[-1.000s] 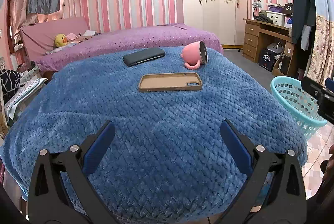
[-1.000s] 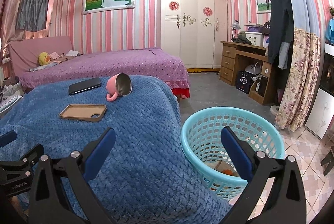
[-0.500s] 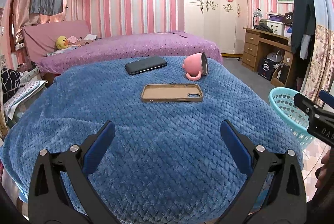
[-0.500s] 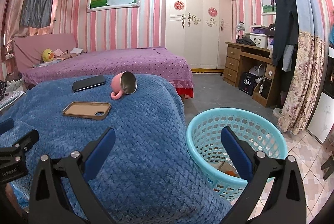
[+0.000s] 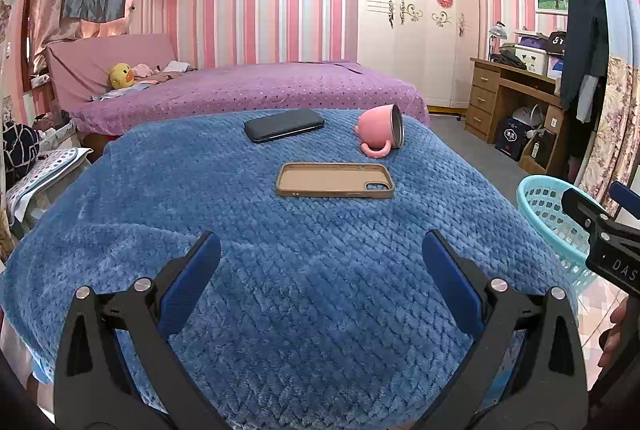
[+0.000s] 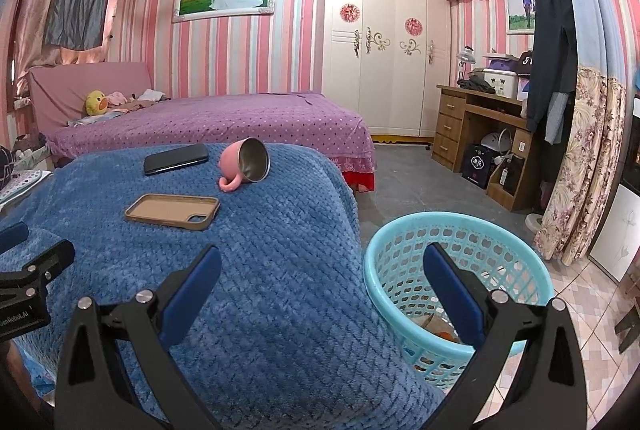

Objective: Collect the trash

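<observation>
Nearest the lens in the left wrist view, the left tool (image 5: 320, 258) hangs released, its blue pads spread wide over the blue blanket (image 5: 280, 290) with nothing between them. At 3 o'clock from it the tip of the other tool pokes in beside the turquoise basket (image 5: 548, 205).

Over on the right wrist view, the right tool (image 6: 322, 272) is likewise released and empty, its left pad above the blanket edge and its right pad in front of the basket (image 6: 400, 250), which stands on the floor just beside the covered worktop at about 4 o'clock. Some trash (image 6: 440, 330) lies at the basket's bottom, partly hidden by the tool; what it is cannot be told.

Farther out at 12 o'clock a tan phone case (image 5: 335, 180) lies flat, open side up. Beyond it, at 11 o'clock, rests a dark phone (image 5: 284, 125), and at 1 o'clock a pink mug (image 5: 378, 133) lies on its side, mouth toward the right. Behind all this stands a bed with a purple cover (image 5: 248, 89).
</observation>
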Available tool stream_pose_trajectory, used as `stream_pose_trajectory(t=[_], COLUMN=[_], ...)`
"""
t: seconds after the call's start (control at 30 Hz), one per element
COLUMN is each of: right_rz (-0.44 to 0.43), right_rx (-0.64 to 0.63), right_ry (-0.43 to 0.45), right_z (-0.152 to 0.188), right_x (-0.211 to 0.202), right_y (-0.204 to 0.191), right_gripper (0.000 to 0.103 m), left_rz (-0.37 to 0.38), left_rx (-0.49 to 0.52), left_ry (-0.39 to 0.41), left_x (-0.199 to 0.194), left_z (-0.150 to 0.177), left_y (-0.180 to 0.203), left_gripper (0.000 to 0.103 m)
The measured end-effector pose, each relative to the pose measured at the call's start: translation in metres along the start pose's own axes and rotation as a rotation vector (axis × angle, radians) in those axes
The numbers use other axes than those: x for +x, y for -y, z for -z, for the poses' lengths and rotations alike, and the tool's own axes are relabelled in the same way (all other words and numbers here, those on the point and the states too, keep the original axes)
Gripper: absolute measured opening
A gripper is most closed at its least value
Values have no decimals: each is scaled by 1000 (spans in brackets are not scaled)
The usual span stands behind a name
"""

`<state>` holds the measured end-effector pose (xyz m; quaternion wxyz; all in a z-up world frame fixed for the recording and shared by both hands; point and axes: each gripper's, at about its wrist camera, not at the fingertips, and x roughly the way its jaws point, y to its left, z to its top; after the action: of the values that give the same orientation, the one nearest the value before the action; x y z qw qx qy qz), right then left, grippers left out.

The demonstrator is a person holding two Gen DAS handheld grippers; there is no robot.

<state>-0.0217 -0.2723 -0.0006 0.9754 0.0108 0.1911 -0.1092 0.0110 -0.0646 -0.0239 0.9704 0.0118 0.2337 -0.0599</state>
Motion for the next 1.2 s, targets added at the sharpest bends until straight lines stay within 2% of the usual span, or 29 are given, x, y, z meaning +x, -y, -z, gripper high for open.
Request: stream_pose_trajectory(t=[1.2], right_rz=[-4], right_rx=[-16], right_ry=[6], right_z=[0], right_x=[0], right_y=[-1], right_gripper=[99], left_rz=[-11], left_rx=[1], left_ry=[2], left_x=[-1], left_z=[-1], left_y=[-3], left_gripper=[98])
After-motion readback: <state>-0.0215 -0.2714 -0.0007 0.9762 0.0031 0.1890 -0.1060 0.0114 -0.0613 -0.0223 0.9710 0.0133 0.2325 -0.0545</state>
